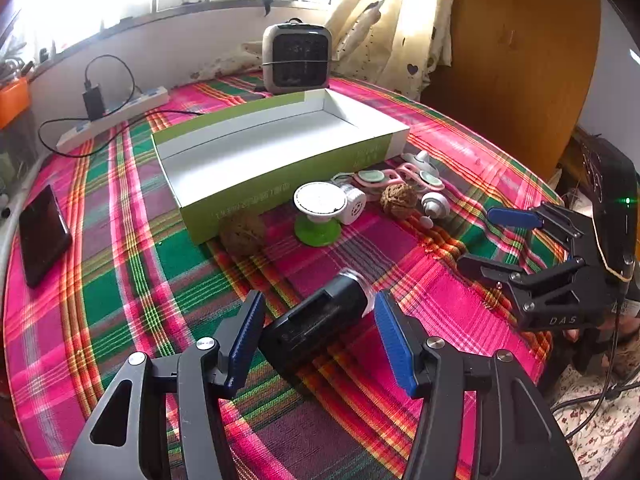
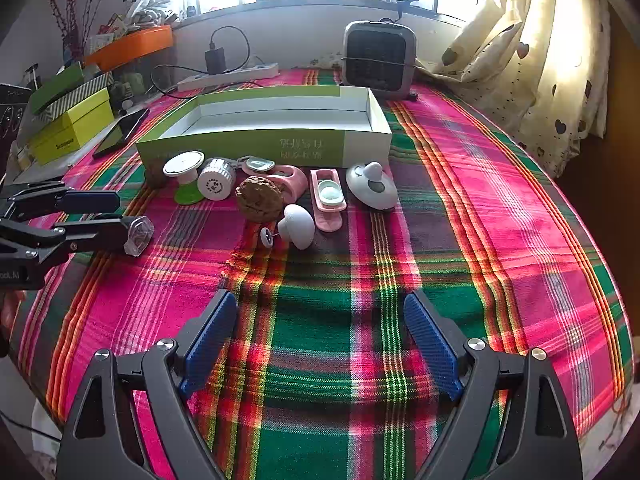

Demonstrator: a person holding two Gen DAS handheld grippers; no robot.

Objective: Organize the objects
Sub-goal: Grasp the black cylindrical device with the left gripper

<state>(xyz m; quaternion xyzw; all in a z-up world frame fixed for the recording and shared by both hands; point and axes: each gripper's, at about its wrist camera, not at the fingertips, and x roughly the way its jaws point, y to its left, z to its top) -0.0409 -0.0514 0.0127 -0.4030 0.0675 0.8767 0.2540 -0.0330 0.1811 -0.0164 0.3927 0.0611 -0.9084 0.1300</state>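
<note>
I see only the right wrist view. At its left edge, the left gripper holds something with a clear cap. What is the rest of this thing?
Observer: In the left wrist view, the left gripper clamps a black device; the clear cap is its front end.
Operator: Does any lamp show on my own gripper?
Observer: Yes, a green light glows on the black unit behind the right gripper.
Operator: Is anything hidden beside the box?
Observer: Another brown ball lies by the near left corner of the box.

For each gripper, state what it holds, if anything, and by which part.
The left gripper holds a black cylindrical device with a clear faceted cap by its black body. The right gripper is open and empty.
</note>
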